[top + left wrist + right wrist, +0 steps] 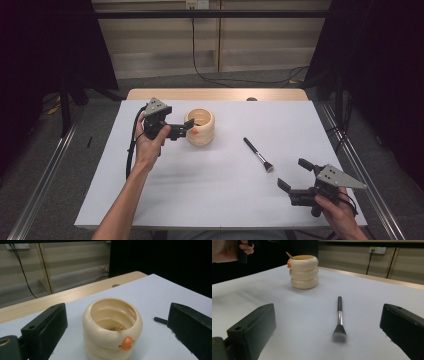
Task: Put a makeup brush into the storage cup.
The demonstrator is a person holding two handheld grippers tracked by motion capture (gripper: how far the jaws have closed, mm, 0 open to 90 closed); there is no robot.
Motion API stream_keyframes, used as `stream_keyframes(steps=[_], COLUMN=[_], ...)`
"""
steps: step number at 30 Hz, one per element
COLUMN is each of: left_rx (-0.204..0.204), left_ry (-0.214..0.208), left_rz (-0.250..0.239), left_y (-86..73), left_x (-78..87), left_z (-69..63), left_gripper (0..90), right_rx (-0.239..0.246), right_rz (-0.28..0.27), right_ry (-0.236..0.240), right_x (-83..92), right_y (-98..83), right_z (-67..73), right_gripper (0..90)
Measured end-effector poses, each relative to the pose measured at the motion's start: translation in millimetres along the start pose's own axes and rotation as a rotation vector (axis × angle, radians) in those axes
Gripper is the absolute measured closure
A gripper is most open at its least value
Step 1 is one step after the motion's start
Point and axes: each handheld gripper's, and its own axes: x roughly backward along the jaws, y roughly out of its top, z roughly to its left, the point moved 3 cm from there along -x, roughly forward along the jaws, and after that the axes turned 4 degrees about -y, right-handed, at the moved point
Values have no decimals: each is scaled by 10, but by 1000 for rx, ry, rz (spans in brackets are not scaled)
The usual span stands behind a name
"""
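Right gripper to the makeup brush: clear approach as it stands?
Probably yes. The right gripper has its jaws open and faces the makeup brush, which lies flat on bare table with nothing between. The cream holder and left gripper are well off to the side.

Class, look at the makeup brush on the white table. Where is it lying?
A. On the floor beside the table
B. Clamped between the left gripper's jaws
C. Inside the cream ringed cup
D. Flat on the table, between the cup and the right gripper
D: the makeup brush lies flat on the table, apart from the cream ringed cup and ahead of the open right gripper, touching neither.
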Motion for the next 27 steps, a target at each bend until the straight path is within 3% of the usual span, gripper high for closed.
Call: stream_keyframes(steps=[7,12,15,27], left_rx=[-11,4,-24,-31], left_ry=[19,15,35,58], left_rz=[-3,-20,-15,-29], left_y=[-17,-30,-68,-245], left_x=[78,156,207,408], left_z=[-20,-49,-69,-113], left_gripper=[21,18,20,24], right_rx=[0,6,2,13], right_rz=[4,6,4,7], right_ry=[-2,1,-3,-5], right_x=[-12,-16,-10,-14], right_y=[-2,-4,-2,-7], right_z=[-5,0,-5,-11], right_gripper=[0,0,0,0])
